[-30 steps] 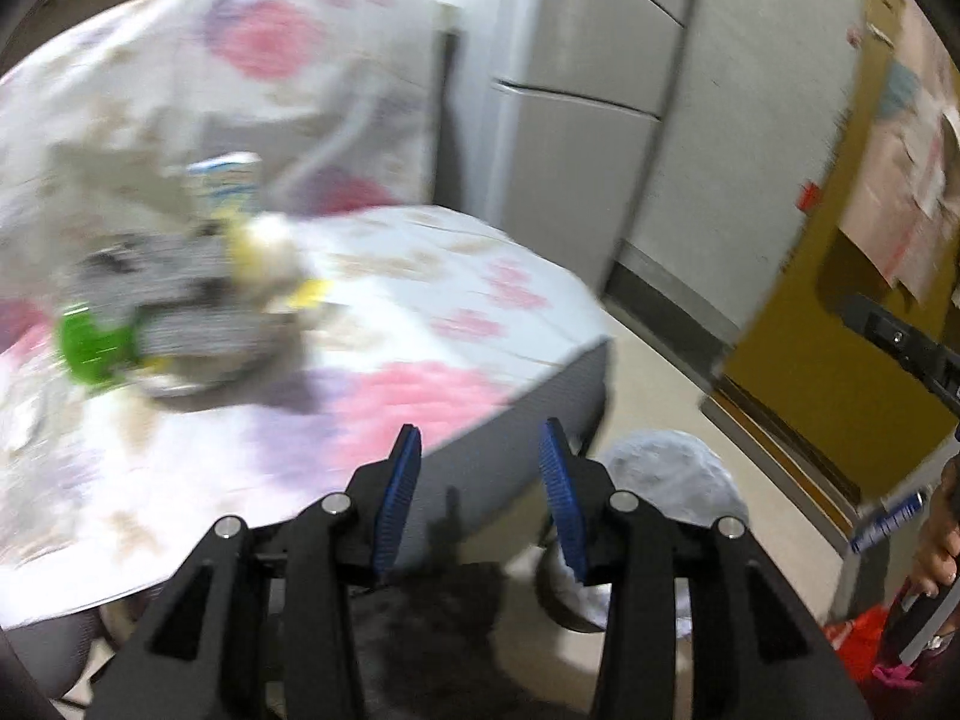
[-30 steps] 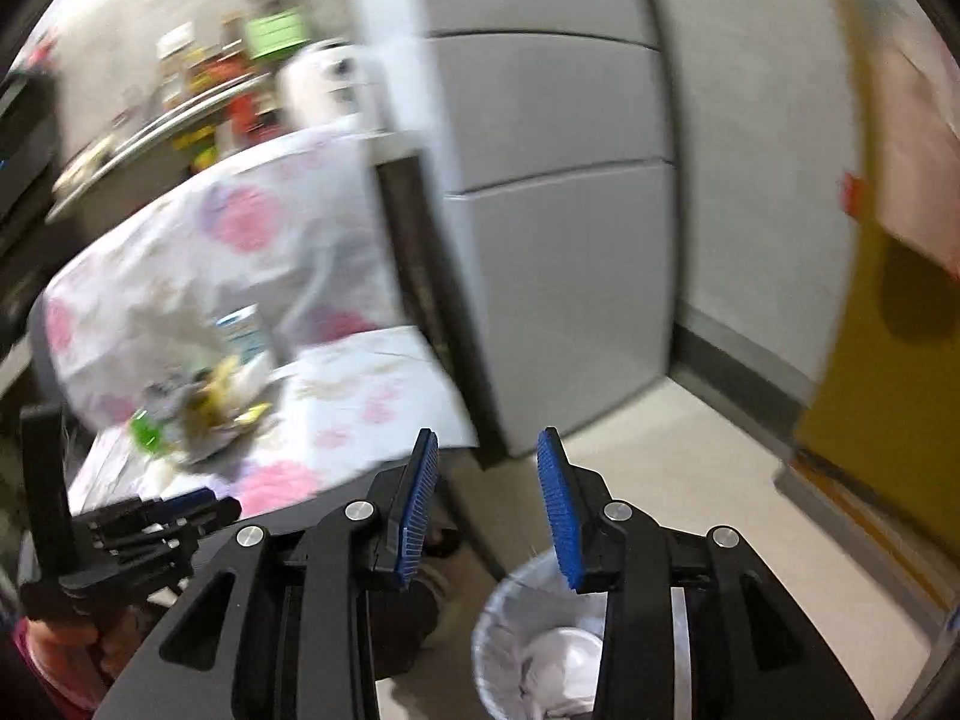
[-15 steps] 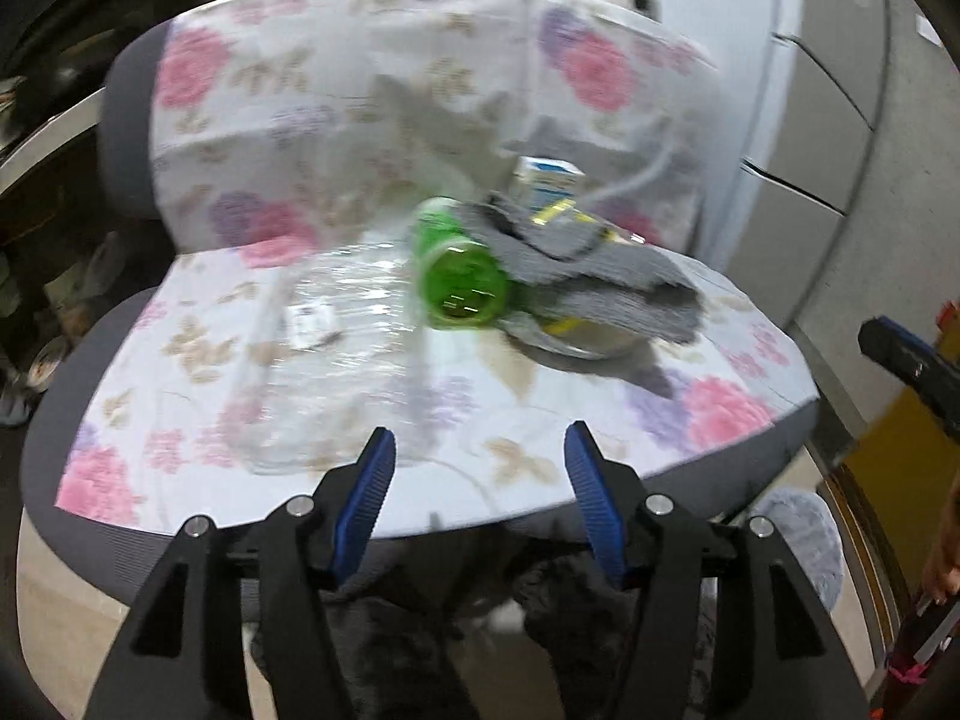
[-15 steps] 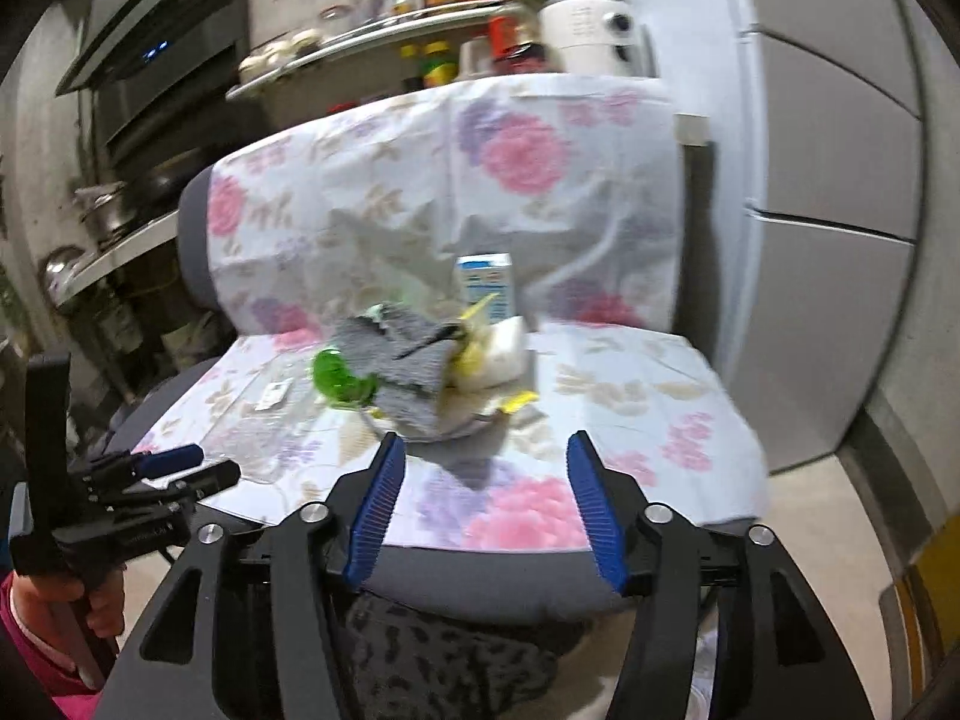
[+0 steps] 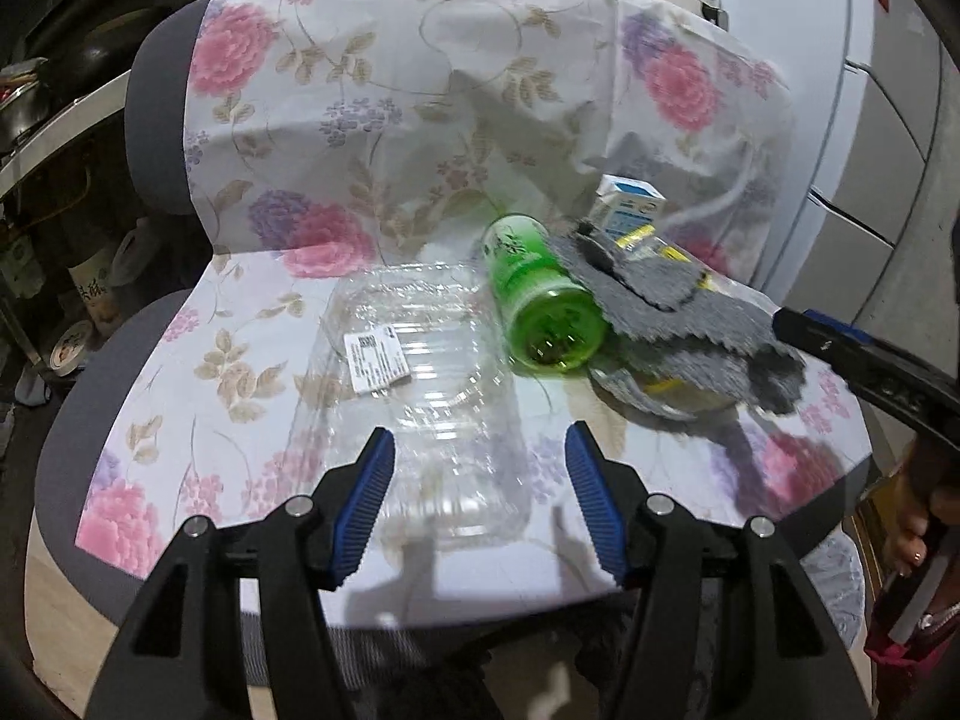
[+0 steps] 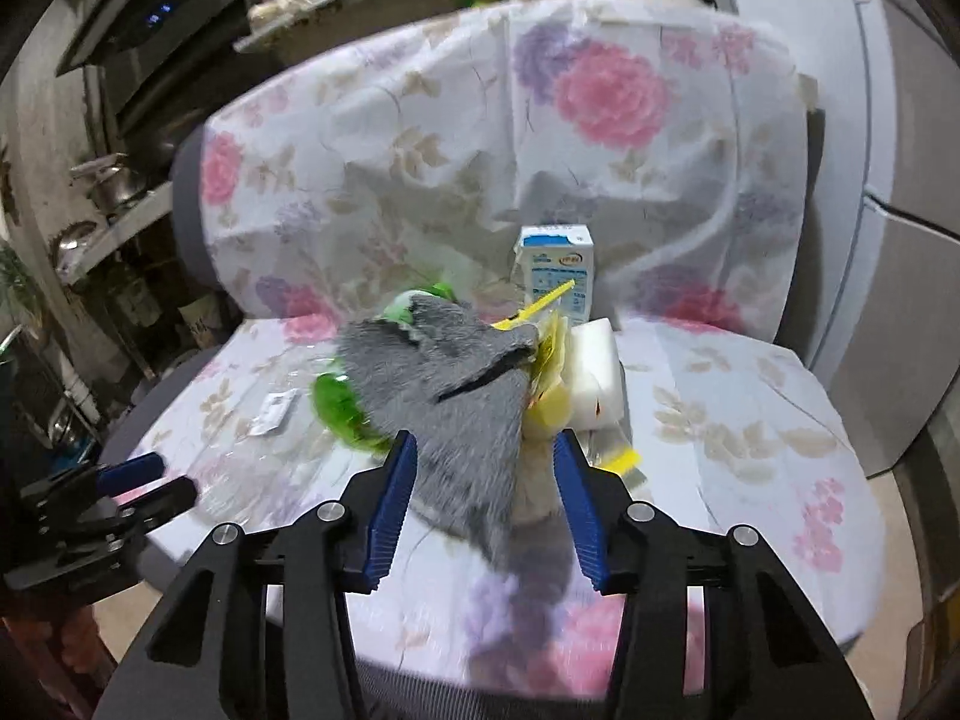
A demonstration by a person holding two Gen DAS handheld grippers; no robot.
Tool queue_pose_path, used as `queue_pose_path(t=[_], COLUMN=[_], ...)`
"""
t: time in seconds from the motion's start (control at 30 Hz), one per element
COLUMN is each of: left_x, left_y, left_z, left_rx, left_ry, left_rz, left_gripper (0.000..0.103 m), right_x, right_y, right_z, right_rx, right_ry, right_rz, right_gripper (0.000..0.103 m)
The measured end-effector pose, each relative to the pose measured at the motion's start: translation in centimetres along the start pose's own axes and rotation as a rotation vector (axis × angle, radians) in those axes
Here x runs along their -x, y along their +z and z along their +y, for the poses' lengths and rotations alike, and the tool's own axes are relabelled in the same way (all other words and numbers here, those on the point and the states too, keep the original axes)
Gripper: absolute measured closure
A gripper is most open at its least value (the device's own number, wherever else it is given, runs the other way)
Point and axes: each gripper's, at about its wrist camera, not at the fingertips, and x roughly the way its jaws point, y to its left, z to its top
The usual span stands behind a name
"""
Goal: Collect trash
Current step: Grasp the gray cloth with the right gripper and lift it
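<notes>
Trash lies on a chair seat under a floral cover [image 5: 252, 324]. A clear plastic container [image 5: 414, 384] with a white label lies flat. A green can [image 5: 540, 300] lies on its side beside it. A grey cloth [image 5: 678, 312] drapes over yellow wrappers [image 6: 549, 378], a white block [image 6: 594, 372] and a blue-and-white carton [image 6: 558, 276]. My left gripper [image 5: 480, 504] is open and empty, its jaws either side of the clear container's near end. My right gripper [image 6: 486, 498] is open and empty, its jaws around the grey cloth's [image 6: 456, 396] near edge.
The chair's floral backrest [image 5: 420, 90] rises behind the pile. A grey fridge [image 5: 888, 138] stands at the right. Cluttered shelves [image 6: 108, 192] with pots stand at the left. A bin with a plastic liner [image 5: 840, 588] sits on the floor, lower right of the seat.
Both grippers swung left from the fridge and floor bin to face the chair, then moved in close to the trash. Both have opened wider.
</notes>
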Motion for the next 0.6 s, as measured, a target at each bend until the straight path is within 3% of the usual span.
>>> queue_pose_path(t=[0.1, 0.13, 0.17, 0.23, 0.27, 0.4, 0.6], left_x=[-1.0, -1.2, -1.4, -1.6, -1.7, -1.6, 0.0], left_y=[0.2, 0.1, 0.0, -0.3, -0.3, -0.3, 0.5], left_z=[0.6, 0.8, 0.9, 1.0, 1.1, 1.1, 0.3], left_rx=[0.018, 0.022, 0.024, 0.029, 0.034, 0.071, 0.086], left_ry=[0.012, 0.017, 0.024, 0.046, 0.057, 0.093, 0.101], left_rz=[0.021, 0.028, 0.036, 0.048, 0.050, 0.050, 0.007], left_gripper=[0.045, 0.045, 0.045, 0.045, 0.045, 0.045, 0.045], right_x=[-2.0, -2.3, -2.2, -1.5, -1.0, 1.1, 4.3], right_y=[0.3, 0.2, 0.2, 0.4, 0.5, 2.6, 6.9], right_z=[-0.3, -0.3, -0.1, 0.6, 0.9, 2.7, 3.6], right_rx=[-0.027, -0.028, -0.019, 0.021, 0.044, 0.169, 0.251], right_ry=[0.025, 0.024, 0.028, 0.030, 0.040, 0.082, 0.089], right_rz=[0.057, 0.063, 0.055, 0.017, -0.012, -0.152, -0.267], right_gripper=[0.055, 0.059, 0.066, 0.094, 0.097, 0.098, 0.098])
